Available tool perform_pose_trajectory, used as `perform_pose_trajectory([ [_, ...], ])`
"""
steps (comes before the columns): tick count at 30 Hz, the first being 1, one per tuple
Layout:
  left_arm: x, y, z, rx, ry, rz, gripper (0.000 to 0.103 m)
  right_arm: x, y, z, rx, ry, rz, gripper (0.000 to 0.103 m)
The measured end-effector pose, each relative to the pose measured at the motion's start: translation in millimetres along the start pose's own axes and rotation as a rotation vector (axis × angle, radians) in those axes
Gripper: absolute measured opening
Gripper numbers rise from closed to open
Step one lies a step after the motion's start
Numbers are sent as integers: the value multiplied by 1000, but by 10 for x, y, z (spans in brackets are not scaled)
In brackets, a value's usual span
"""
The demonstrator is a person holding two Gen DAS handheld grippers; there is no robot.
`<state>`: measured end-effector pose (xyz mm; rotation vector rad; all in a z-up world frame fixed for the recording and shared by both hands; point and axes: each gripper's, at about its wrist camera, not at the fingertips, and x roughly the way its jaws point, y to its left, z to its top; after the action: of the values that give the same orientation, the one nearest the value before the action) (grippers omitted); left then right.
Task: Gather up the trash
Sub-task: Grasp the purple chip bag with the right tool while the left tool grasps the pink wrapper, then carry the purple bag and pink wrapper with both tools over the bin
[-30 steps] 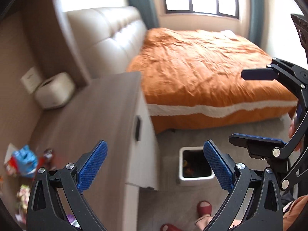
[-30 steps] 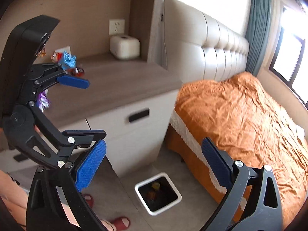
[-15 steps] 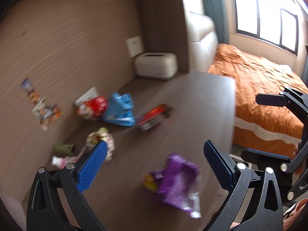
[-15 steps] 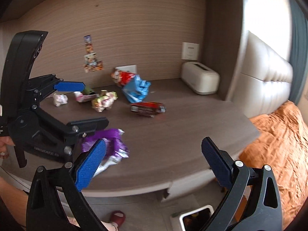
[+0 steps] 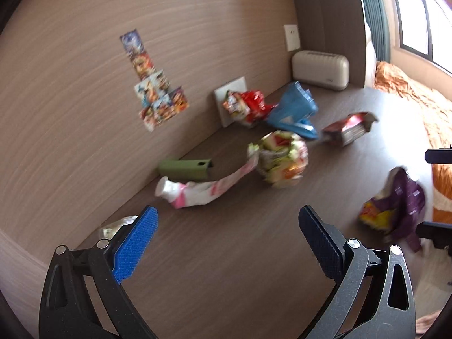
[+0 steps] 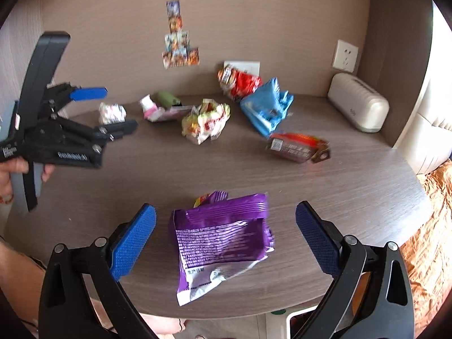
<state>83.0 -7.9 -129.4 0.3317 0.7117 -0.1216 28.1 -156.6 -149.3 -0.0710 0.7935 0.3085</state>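
Fingers of the right gripper (image 6: 225,233) are spread wide, straddling the purple bag (image 6: 220,240) near the front edge of the bench (image 6: 353,197), not yet touching it. Left gripper (image 5: 227,237) is likewise spread and empty, hovering over bare bench short of the pink wrapper (image 5: 197,189). Judgement: lower the right fingers, close across the bag's crumpled middle rather than its flat lower flap, then carry it to the bin (image 6: 296,322) glimpsed below the bench edge. Farther back lie a crumpled yellow-green wrapper (image 6: 206,120), a green tube (image 6: 168,99), a blue bag (image 6: 265,110), a red bag (image 6: 240,83) and a dark packet (image 6: 296,147). Nothing obstructs the purple bag. A tissue box (image 6: 358,106) stands at the far right.
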Motion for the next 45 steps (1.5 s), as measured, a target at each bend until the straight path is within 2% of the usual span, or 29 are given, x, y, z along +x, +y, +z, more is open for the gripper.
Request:
perform_pose_trajectory([
  [7,356,-16,49,134,-48,12,98,293,58,-15,27,56,-28,99],
  [9,556,-46,74,182,-27,11,98,354,62,-18,31,72,-36,99],
  [11,735,-34,98,201,-5,-32,95,400,53,-18,48,82,-43,99],
  [15,1018,-10,134,237,42,-86,61,471,25,-15,81,96,-58,99],
  [20,1126,-25,146,256,46,-114,48,555,31,-42,82,118,-71,99],
  [24,1187,-77,159,275,45,-137,16,586,28,-63,84,122,-67,87],
  [28,1229,-81,220,270,45,-117,11,565,15,-26,89,103,-50,76],
  [31,1149,-48,280,253,37,-92,8,505,0,36,92,79,-55,72],
  [35,925,43,368,198,23,-68,4,393,-14,136,88,37,-61,71],
  [39,687,102,421,124,27,-91,3,275,-14,208,70,-2,-62,71],
  [45,265,1,484,100,21,-112,3,67,-37,258,53,-56,-69,71],
])
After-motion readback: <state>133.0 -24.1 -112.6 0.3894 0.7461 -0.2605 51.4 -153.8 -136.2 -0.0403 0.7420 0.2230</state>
